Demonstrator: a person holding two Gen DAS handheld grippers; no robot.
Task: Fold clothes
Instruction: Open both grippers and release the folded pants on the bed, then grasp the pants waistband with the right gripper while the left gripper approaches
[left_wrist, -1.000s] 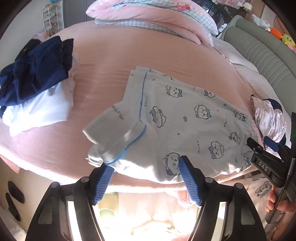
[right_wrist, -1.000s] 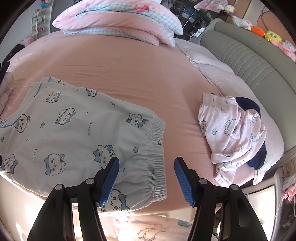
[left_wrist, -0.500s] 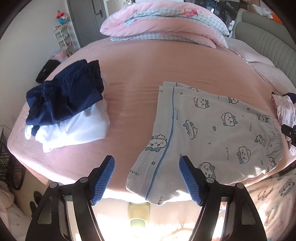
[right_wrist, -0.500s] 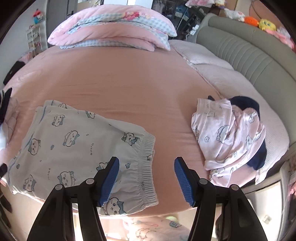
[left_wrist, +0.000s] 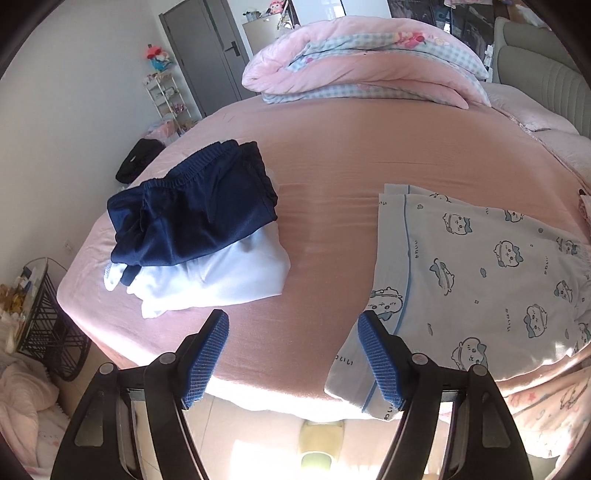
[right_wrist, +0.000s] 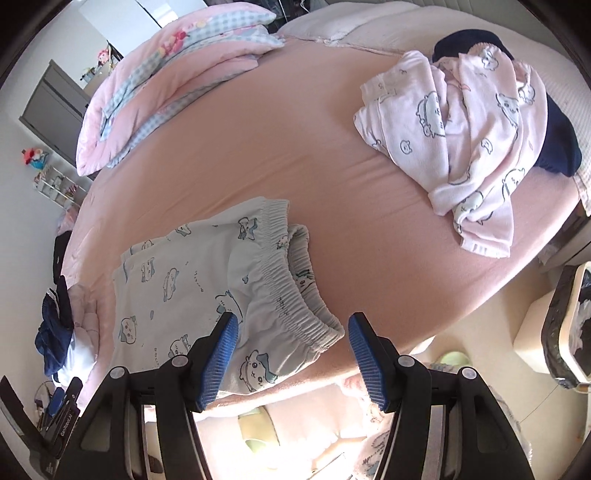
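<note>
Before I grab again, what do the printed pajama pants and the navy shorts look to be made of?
Printed pajama pants: likely thin matte cotton knit; soft drape, gathered elastic waistband. Navy shorts: probably a smooth synthetic, judging by a faint sheen and slick folds; not certain from here.

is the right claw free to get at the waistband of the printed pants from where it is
Probably yes. The right claw is open and empty, and the elastic waistband of the printed pants lies just ahead of it at the bed's near edge, uncovered.
</note>
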